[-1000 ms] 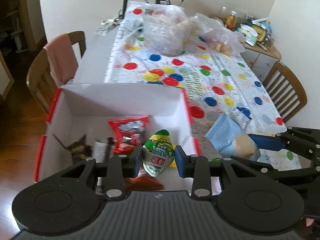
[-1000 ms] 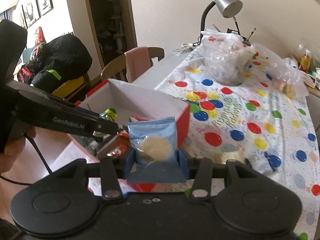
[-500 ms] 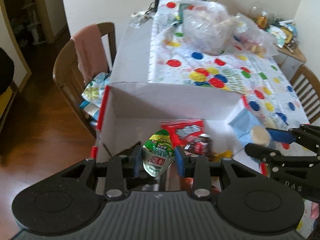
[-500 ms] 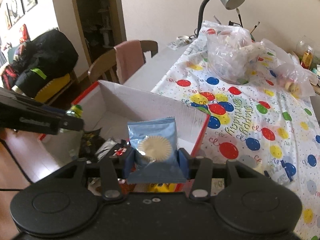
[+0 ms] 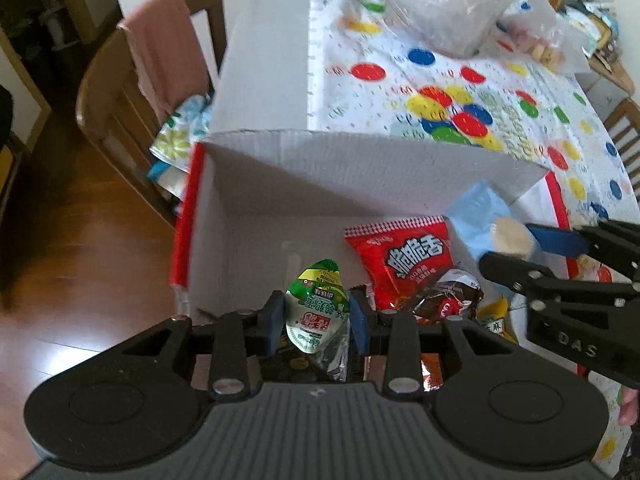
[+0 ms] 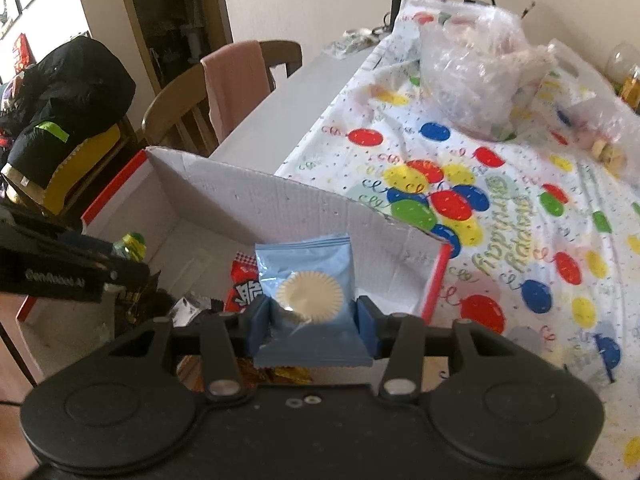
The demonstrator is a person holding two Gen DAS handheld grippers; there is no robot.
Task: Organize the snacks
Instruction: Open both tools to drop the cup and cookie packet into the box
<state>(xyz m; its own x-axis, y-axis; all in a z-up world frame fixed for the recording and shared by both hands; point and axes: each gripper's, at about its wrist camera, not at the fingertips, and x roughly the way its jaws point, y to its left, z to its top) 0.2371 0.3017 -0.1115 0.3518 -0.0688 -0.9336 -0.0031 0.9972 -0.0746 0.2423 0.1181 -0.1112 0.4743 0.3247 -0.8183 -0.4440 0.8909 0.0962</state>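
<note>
Both claws are loaded over the white cardboard box with red edges (image 5: 360,168). The left gripper (image 5: 318,318) is clamped on a small green-and-white sealed snack cup (image 5: 318,312), held above the box's floor near its left wall. The right gripper (image 6: 306,318) is squeezing a light blue snack packet with a cream round cake printed on it (image 6: 308,292), near the box's right wall. A red snack bag (image 5: 404,256) lies inside the box.

Soft daylight, slight motion blur, fisheye bending at edges.
</note>
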